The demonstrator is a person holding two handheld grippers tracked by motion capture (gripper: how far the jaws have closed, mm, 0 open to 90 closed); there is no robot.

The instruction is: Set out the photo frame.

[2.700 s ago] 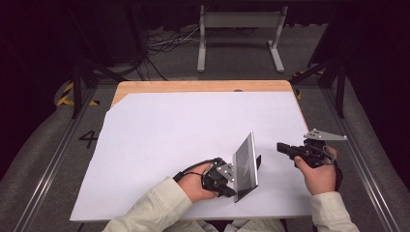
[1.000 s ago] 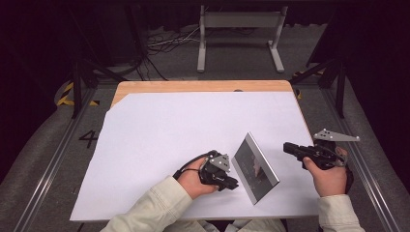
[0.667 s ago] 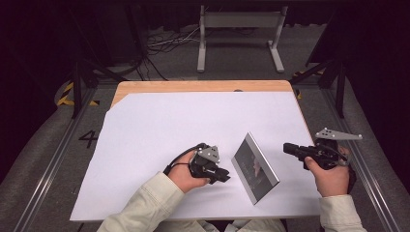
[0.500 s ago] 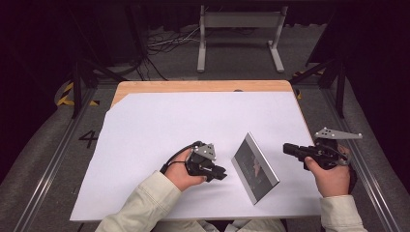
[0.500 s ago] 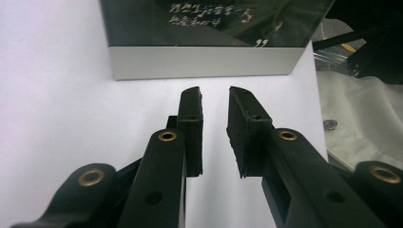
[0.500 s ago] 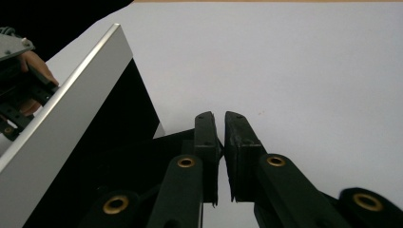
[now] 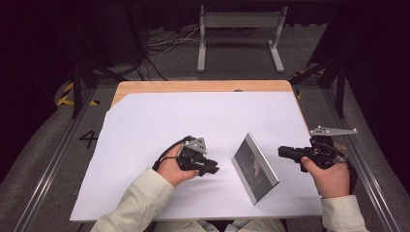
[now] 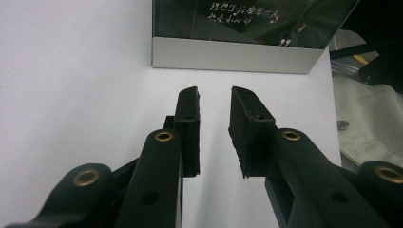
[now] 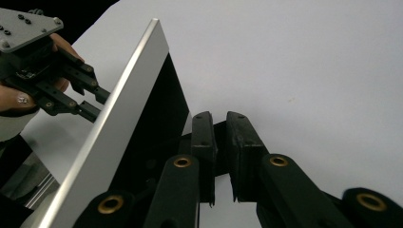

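While both grippers' fingers stand parted and empty, the picture frame (image 7: 255, 167) tilts, its top edge cut off in the left gripper view.

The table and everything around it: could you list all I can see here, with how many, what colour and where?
picture frame: one, silver rim with dark glass, standing propped on the white sheet between the two grippers
white sheet: one, covers most of the tabletop
table: one, wooden, bare strip at the far edge
metal stand: one, grey, on the floor beyond the table
cables: several, pale and dark, on the floor at the back
floor marking: one dark numeral 4, left of the table
left gripper: one, black, fingers apart, nothing between them
right gripper: one, black, narrow gap, empty
sleeves: two, cream, bottom edge
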